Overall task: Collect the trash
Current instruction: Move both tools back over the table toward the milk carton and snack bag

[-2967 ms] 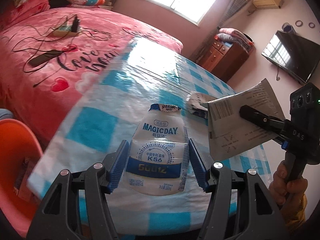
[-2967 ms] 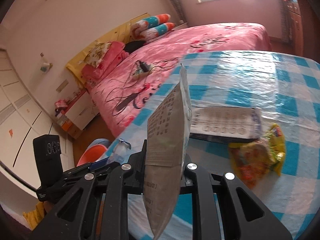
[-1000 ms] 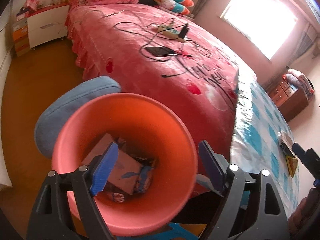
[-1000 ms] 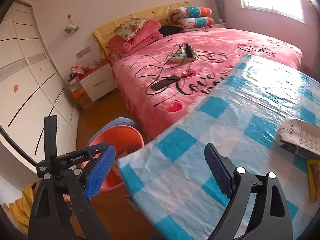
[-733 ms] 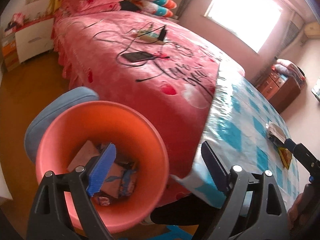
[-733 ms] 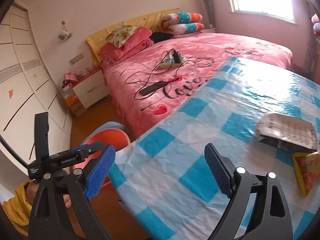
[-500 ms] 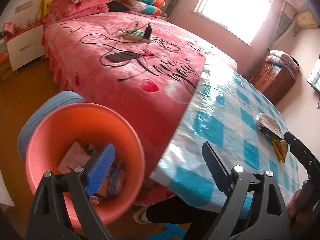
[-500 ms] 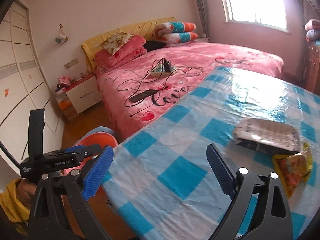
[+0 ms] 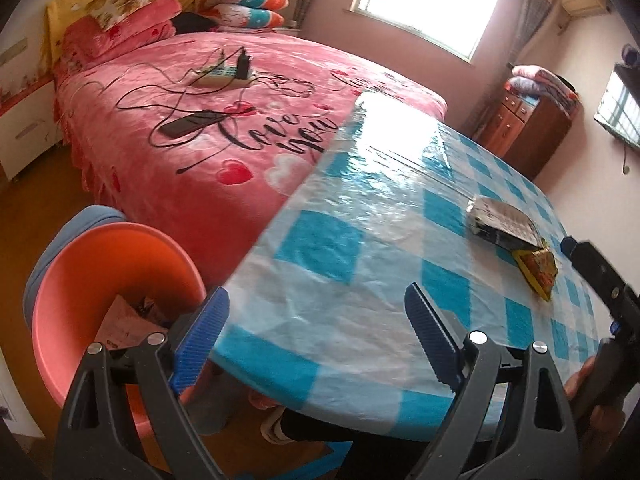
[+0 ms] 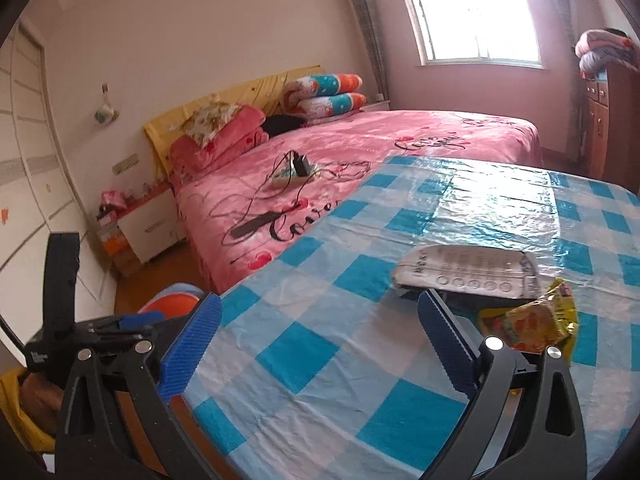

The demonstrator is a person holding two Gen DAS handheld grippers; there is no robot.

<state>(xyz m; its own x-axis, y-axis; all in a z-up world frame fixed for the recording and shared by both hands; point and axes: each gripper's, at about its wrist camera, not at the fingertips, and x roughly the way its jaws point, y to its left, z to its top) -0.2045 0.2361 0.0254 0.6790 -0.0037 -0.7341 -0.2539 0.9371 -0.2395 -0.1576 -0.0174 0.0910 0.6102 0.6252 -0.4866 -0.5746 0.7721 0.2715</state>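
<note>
Our left gripper (image 9: 316, 336) stands with its jaws spread wide and nothing between them, hanging over the near edge of the table (image 9: 360, 280). Our right gripper (image 10: 316, 344) is likewise spread wide and empty, over the blue-and-white checked tablecloth (image 10: 304, 344).

Beyond the right gripper's right finger we see 2 pieces of trash on the table: a grey-and-black packet (image 10: 468, 272) lying flat, and a crumpled yellow wrapper (image 10: 528, 324) touching its near edge. In the left wrist view the same packet (image 9: 502, 226) and wrapper (image 9: 536, 272) lie well apart from the left gripper, toward the table's right side.

Below the table's left edge sits the orange bin (image 9: 92, 264), on the floor, with paper and cardboard scraps (image 9: 126, 326) inside. Behind it spreads the pink bed (image 9: 224, 120), carrying a power strip (image 9: 220, 76) and cables.
</note>
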